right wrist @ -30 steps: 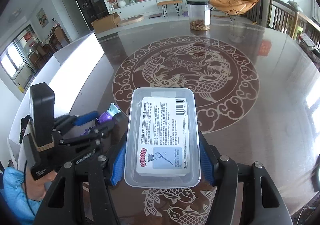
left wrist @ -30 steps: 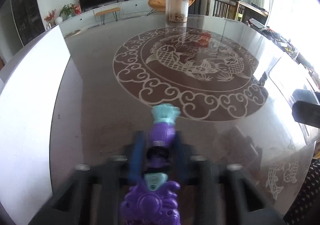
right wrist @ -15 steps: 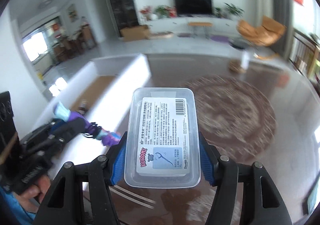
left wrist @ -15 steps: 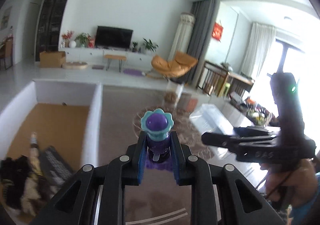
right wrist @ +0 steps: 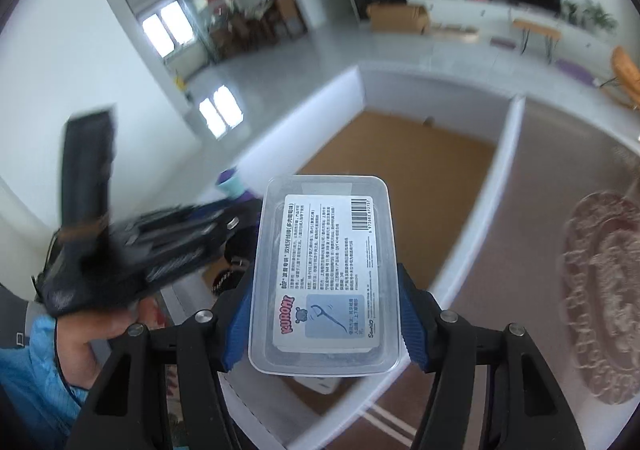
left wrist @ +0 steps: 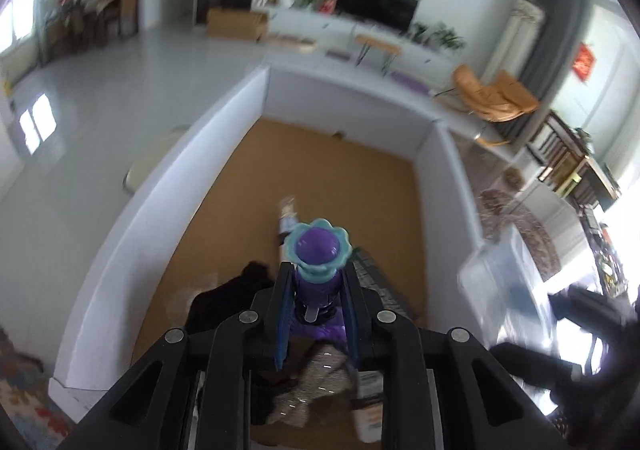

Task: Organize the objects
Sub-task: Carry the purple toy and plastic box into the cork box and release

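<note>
My left gripper (left wrist: 316, 294) is shut on a purple toy figure (left wrist: 319, 250) with a teal flower-shaped top, held in the air over the inside of a large white-walled box (left wrist: 224, 118) with a brown floor. My right gripper (right wrist: 324, 310) is shut on a clear plastic floss-pick case (right wrist: 326, 270) with a printed label, held above the box's right wall (right wrist: 480, 210) at the table's edge. In the right wrist view the left gripper (right wrist: 168, 234) shows blurred at the left, over the box. In the left wrist view the clear case (left wrist: 504, 274) shows blurred at the right.
Several items lie on the box floor: a black object (left wrist: 224, 298), a small bottle (left wrist: 288, 214), a dark keyboard-like slab (left wrist: 380, 286), and a white tube (left wrist: 370, 406). The patterned brown table (right wrist: 560, 290) lies right of the box. A hand in a blue sleeve (right wrist: 36, 362) holds the left gripper.
Both grippers swung left from over the table to the white box, each still shut on its object. The view now looks down into the box.
</note>
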`<state>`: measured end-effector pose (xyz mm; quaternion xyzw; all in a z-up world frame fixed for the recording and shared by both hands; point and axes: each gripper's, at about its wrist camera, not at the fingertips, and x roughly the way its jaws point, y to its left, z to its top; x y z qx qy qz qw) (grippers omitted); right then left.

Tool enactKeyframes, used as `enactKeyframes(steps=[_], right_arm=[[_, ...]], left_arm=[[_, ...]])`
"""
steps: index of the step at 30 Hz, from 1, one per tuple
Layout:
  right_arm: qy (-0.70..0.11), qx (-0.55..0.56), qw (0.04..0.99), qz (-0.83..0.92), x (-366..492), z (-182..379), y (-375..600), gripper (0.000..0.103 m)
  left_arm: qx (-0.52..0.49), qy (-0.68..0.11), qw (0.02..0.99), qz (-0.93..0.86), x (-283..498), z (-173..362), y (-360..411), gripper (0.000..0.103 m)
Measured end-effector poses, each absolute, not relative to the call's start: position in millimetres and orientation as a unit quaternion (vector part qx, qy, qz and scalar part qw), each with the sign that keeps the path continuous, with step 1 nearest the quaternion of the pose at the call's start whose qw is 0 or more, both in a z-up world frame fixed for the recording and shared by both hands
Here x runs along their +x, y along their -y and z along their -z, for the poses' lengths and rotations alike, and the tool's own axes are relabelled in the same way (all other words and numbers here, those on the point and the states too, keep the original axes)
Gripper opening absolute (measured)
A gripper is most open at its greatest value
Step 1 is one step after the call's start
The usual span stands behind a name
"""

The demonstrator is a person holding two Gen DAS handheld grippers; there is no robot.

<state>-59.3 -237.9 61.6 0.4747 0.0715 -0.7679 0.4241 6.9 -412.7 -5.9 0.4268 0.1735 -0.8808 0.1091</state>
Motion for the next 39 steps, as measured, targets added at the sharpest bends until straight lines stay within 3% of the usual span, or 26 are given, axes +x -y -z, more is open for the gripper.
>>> enactKeyframes(steps=[2,3,4,5,6,7,9,12,25,39], right_arm=[[-0.085,0.503,0.422,0.75,-58.3,-40.6,251.3,0.063],[-0.087,0.513,0.422,0.742,-57.8,-32.2,255.4,0.064],[-0.088,0.52,0.425,0.736,-56.6,-25.3,258.3,0.064],[-0.089,0.523,0.427,0.733,-55.6,-22.1,259.2,0.064],[-0.089,0.524,0.427,0.731,-55.1,-19.7,258.7,0.065],[-0.088,0.523,0.427,0.732,-55.6,-19.7,256.9,0.069],[-0.085,0.518,0.423,0.738,-58.0,-24.2,251.7,0.072],[-0.084,0.51,0.414,0.75,-65.1,-38.0,250.8,0.079],[-0.141,0.5,0.37,0.77,-74.5,-76.0,237.7,0.091],[-0.172,0.481,0.376,0.773,-63.9,-93.2,250.0,0.091]], left_arm=[[0.433,-0.161,0.127,0.878,0.7,14.5,420.0,0.024],[0.437,-0.154,0.134,0.876,-2.7,16.4,421.1,0.031],[0.438,-0.147,0.141,0.876,-5.2,17.0,422.6,0.047],[0.435,-0.143,0.146,0.877,-4.4,16.3,421.5,0.057],[0.428,-0.134,0.154,0.88,-4.6,14.6,421.5,0.076],[0.422,-0.123,0.162,0.883,-5.0,13.5,421.9,0.086],[0.409,-0.087,0.182,0.89,-8.1,3.0,415.8,0.091],[0.396,-0.053,0.199,0.895,-14.7,-11.8,411.8,0.094],[0.449,-0.145,0.272,0.839,4.1,-21.0,409.0,0.097],[0.45,-0.129,0.283,0.837,27.6,-32.8,393.4,0.097]])
